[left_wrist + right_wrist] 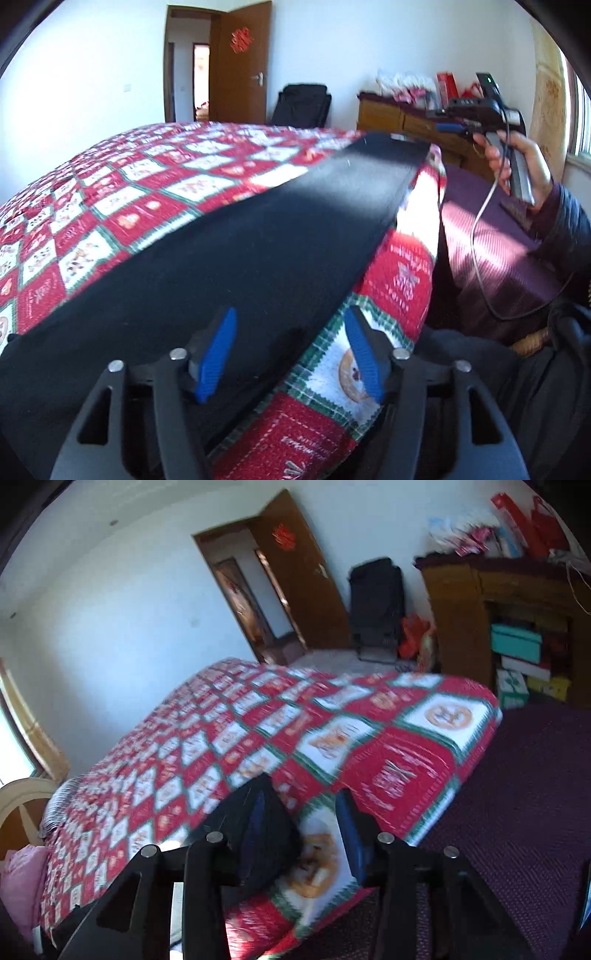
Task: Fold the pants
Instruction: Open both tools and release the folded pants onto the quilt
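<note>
Black pants (258,229) lie as one long flat strip on a red, white and green patchwork quilt (129,192), running from lower left to upper right. My left gripper (291,354) is open just above the near end, with one blue pad over the cloth and the other over the quilt. A hand (524,162) holds my right gripper (448,127) above the far end. In the right wrist view the right gripper (301,823) is open. A bunched black end of the pants (269,845) rests against its left finger, and bare quilt (399,768) shows between the pads.
A dark purple cover (491,254) lies beside the quilt's edge. A wooden cabinet (465,627) piled with boxes, a black chair (376,605) and an open brown door (243,62) stand beyond the bed. A pink cloth (22,882) lies at the far left. A cable (480,236) hangs from the right gripper.
</note>
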`<state>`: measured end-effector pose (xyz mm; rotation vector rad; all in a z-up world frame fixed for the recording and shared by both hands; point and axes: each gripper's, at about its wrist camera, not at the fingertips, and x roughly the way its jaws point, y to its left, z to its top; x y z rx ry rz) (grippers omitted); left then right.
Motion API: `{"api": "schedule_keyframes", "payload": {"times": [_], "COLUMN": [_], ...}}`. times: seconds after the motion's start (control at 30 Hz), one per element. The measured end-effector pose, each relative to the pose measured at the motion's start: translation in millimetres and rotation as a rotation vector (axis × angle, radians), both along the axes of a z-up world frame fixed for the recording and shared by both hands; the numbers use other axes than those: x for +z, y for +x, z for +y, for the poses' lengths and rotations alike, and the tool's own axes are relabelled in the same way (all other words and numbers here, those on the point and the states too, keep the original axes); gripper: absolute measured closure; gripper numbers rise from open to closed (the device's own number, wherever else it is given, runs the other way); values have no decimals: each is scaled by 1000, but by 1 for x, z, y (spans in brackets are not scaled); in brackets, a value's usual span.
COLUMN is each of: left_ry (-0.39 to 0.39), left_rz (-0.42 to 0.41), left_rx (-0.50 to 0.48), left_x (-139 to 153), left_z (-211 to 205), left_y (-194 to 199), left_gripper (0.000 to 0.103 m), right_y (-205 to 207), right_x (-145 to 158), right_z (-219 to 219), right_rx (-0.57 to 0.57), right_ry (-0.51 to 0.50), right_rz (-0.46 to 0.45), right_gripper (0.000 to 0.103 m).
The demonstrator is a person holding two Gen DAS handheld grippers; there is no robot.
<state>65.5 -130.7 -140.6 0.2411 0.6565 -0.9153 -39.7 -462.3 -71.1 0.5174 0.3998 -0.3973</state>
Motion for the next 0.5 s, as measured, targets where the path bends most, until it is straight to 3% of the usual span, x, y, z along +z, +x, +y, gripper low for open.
{"api": "schedule_keyframes", "payload": {"times": [0.13,0.2,0.3,0.33,0.5], "left_ry": [21,47,81,89,87], "left_rz": [-28,-8,46,62,53], "left_rx": [59,94,127,137,140], "left_x": [2,-5,-19,-24,-23], "left_z": [5,7,10,11,9], "left_y": [12,22,32,35,35], "left_gripper": [31,31,31,31,29], "right_y": [45,75,113,120,127], "right_x": [-3,-15,-42,-49,-52], "right_z": [18,18,9,6,-1], "right_rx": [225,262,269,245,198], "right_ry": [36,80,152,135,106], "right_rz": [18,67,169,207,225], "right_gripper": [60,60,60,60,60]}}
